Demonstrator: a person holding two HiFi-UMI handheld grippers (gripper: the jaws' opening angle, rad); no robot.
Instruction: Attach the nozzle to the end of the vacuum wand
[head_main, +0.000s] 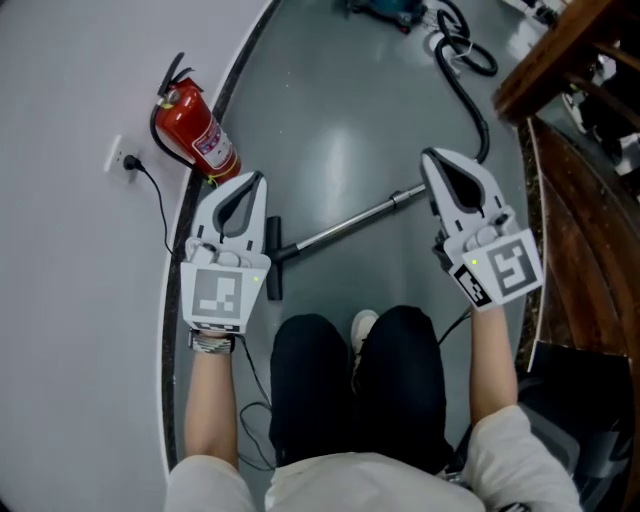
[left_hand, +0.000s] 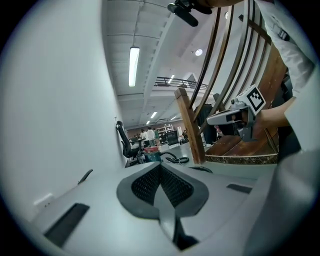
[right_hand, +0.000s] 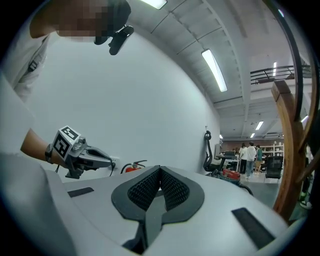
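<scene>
Head view: left gripper (head_main: 256, 182) and right gripper (head_main: 434, 160) are held well apart above the person's legs; both pairs of jaws are pressed together with nothing between them, as each gripper view shows; the vacuum wand (head_main: 345, 225) lies on the grey floor (head_main: 340, 120) between them, the nozzle (head_main: 273, 258) touching its left end; a red fire extinguisher (head_main: 200, 130) stands by the wall.
</scene>
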